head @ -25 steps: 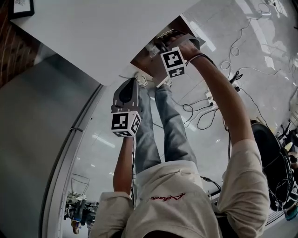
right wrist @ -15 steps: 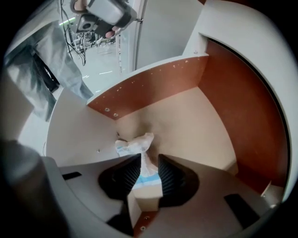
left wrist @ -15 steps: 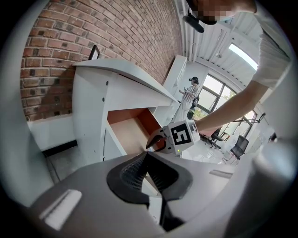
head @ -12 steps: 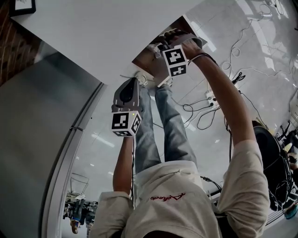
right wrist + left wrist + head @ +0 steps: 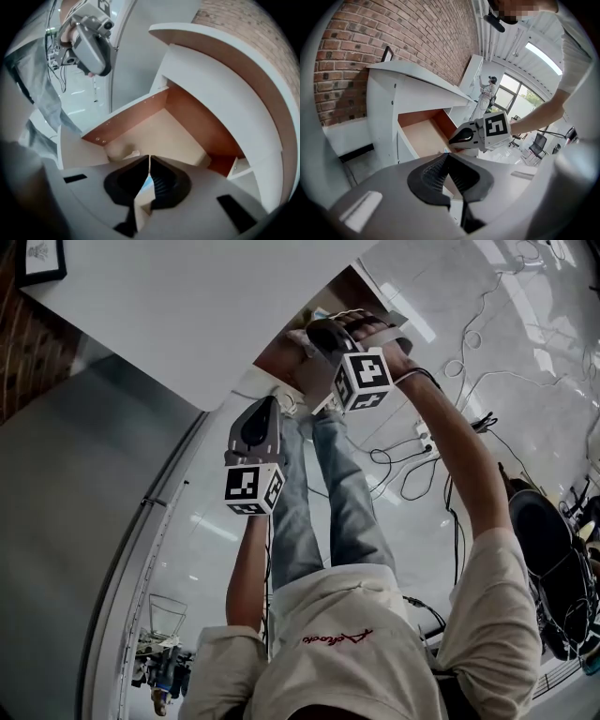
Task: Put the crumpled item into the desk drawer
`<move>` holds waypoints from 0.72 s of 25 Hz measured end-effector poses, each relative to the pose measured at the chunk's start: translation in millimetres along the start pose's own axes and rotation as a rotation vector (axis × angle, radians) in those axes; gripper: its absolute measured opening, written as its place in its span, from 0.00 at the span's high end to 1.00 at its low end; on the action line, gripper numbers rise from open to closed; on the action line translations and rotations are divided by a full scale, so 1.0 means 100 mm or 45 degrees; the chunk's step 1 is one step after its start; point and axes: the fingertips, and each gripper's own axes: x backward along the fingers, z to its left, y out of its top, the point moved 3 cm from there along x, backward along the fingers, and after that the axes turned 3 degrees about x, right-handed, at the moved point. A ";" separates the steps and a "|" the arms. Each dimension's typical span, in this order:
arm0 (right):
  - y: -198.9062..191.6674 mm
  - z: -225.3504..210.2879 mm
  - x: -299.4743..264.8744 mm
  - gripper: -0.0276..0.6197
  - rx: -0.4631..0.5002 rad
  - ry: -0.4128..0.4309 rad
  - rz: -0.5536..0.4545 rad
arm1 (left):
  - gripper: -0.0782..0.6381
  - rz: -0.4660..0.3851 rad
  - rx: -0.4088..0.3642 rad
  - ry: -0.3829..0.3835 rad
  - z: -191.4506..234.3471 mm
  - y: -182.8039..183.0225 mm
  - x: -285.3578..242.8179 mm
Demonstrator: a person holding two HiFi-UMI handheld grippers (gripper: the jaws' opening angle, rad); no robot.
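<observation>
R gripper (image 5: pixel 149 158) is hovering over the open desk drawer (image 5: pixel 165 127) w/ its jaw tips touching. The crumpled item (image 5: pixel 123 151) is lying inside the drawer, in the near corner at the left of the right gripper view, just past the tips. L gripper (image 5: pixel 448 154) is hanging off the white worktop (image 5: pixel 187 306) edge, jaws also together, pointing toward the drawer.

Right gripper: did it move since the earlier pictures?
Yes. The right gripper shifted slightly out from the white desktop edge, toward the person.
</observation>
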 end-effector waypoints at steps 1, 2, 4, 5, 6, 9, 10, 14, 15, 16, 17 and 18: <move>-0.01 -0.01 0.06 0.93 -0.039 -0.034 -0.008 | 0.88 0.003 -0.007 -0.006 -0.02 0.00 0.00; -0.02 -0.02 0.11 0.93 -0.081 -0.065 -0.015 | 0.88 0.007 -0.014 -0.011 -0.05 0.00 -0.01; -0.04 -0.03 0.22 0.93 -0.174 -0.116 -0.029 | 0.88 0.013 -0.027 -0.021 -0.08 0.00 -0.01; -0.06 -0.03 0.27 0.93 -0.222 -0.139 -0.037 | 0.88 0.016 -0.032 -0.025 -0.09 0.00 -0.01; -0.07 -0.03 0.32 0.93 -0.269 -0.164 -0.045 | 0.88 0.019 -0.037 -0.027 -0.11 0.00 -0.01; -0.12 -0.05 0.51 0.93 -0.440 -0.256 -0.079 | 0.88 0.026 -0.051 -0.034 -0.15 0.00 -0.04; -0.14 -0.05 0.58 0.93 -0.506 -0.290 -0.095 | 0.88 0.027 -0.056 -0.035 -0.17 0.01 -0.05; -0.24 0.01 0.87 0.93 -0.768 -0.416 -0.147 | 0.88 0.029 -0.076 -0.042 -0.24 0.03 -0.10; -0.26 0.05 0.94 0.93 -0.831 -0.447 -0.154 | 0.88 0.031 -0.081 -0.046 -0.26 0.03 -0.11; -0.28 0.09 1.01 0.93 -0.892 -0.476 -0.158 | 0.88 0.033 -0.086 -0.050 -0.27 0.03 -0.12; -0.31 0.14 1.07 0.93 -0.950 -0.504 -0.161 | 0.88 0.035 -0.092 -0.054 -0.28 0.04 -0.13; -0.33 0.20 1.13 0.93 -1.005 -0.529 -0.163 | 0.88 0.036 -0.096 -0.057 -0.30 0.04 -0.14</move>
